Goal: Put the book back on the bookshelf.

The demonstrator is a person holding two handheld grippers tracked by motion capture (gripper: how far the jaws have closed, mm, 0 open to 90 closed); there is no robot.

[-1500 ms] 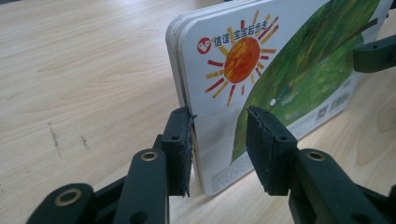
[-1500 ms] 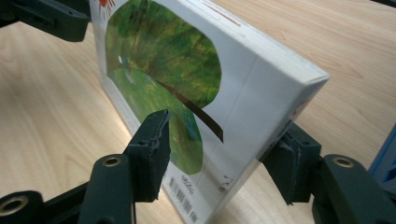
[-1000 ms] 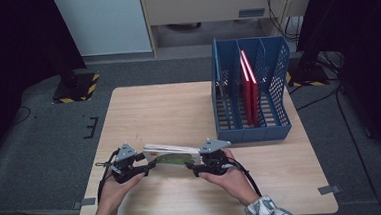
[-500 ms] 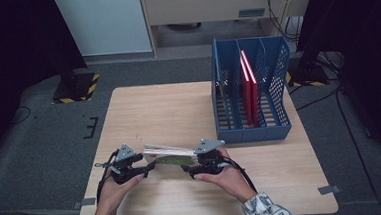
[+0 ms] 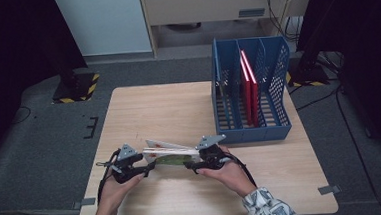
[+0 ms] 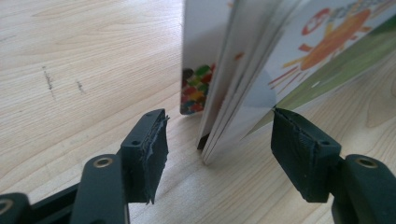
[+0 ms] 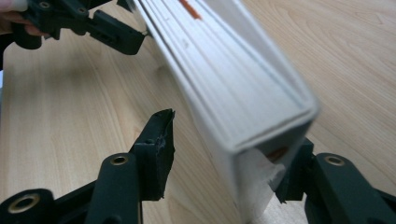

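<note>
Though bracketed at both ends by the tools, pinched by neither: picture book (image 5: 171, 156), tilted up on its long edge near the front of the wooden table (image 5: 178, 108), well apart from the blue file rack (image 5: 254, 132) with its red folders (image 5: 250, 86). Left gripper (image 5: 149, 166) spread around one lower corner, jaws just been opening, clear gap at one pad (other pad at the cover's edge, contact hard to judge). Right gripper (image 5: 193, 165) spread too, jaws just been closing around the spine end; one pad clear of the book, far pad close against it. Both tools low over the wood, each in a person's hand.
</note>
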